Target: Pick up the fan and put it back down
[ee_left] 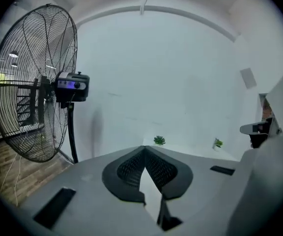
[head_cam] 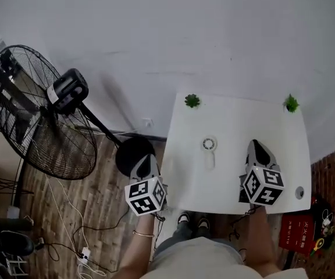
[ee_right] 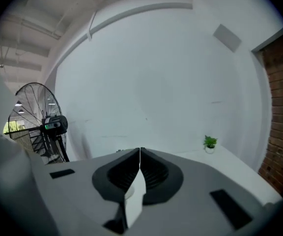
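Near the middle of the white tabletop point(head_cam: 231, 121) lies the small fan point(head_cam: 209, 147), flat, with its round head toward the wall and its short handle toward the person. To the right of the small fan, well apart from it, the right hand-held gripper point(head_cam: 257, 146) hangs over the tabletop, jaws clenched together on nothing. To the left of the small fan, past the tabletop's edge and over the wooden floor, the left hand-held gripper point(head_cam: 144, 158) is likewise clenched and empty. Beyond the small fan, two little green plants point(head_cam: 192, 101) stand at the far corners. Far to its left stands a big black floor fan point(head_cam: 39, 115).
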### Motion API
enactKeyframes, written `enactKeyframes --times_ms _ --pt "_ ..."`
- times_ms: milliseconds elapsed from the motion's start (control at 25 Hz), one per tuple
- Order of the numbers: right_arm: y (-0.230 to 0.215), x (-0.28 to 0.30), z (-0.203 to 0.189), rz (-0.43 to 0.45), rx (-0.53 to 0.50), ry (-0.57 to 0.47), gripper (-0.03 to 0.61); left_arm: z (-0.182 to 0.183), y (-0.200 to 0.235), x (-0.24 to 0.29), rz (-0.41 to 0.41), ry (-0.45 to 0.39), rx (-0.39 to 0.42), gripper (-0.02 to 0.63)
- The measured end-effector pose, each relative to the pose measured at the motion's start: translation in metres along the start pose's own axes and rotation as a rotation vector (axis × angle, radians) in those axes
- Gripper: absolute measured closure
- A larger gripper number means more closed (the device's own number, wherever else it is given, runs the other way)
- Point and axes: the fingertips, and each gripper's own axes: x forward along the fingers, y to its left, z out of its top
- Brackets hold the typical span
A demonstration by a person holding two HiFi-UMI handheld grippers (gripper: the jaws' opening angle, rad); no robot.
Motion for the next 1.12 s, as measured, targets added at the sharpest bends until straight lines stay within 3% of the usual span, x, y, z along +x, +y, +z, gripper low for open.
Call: enactKeyframes --times_ms 320,560,880,1120 --pt "-0.058 -0.058 0.049 -0.065 -0.034 -0.176 0.577 0.050 -0.040 0.004 -0.075 -0.102 0.027 0.609" --pt "-0.120 -0.088 0.040 -0.162 0.003 -0.193 0.577 0.090 -0.065 0.009 -0.120 -0.164 0.107 0.609" --pt "-0.148 -0.096 0.024 -0.214 0.048 -0.186 0.577 0.088 -0.070 0.014 -0.123 -0.147 0.119 0.609" --pt "-0.144 -0.090 0.025 -0.253 -0.009 -0.164 0.578 0.083 -0.069 0.019 -0.112 -0.142 0.110 0.609"
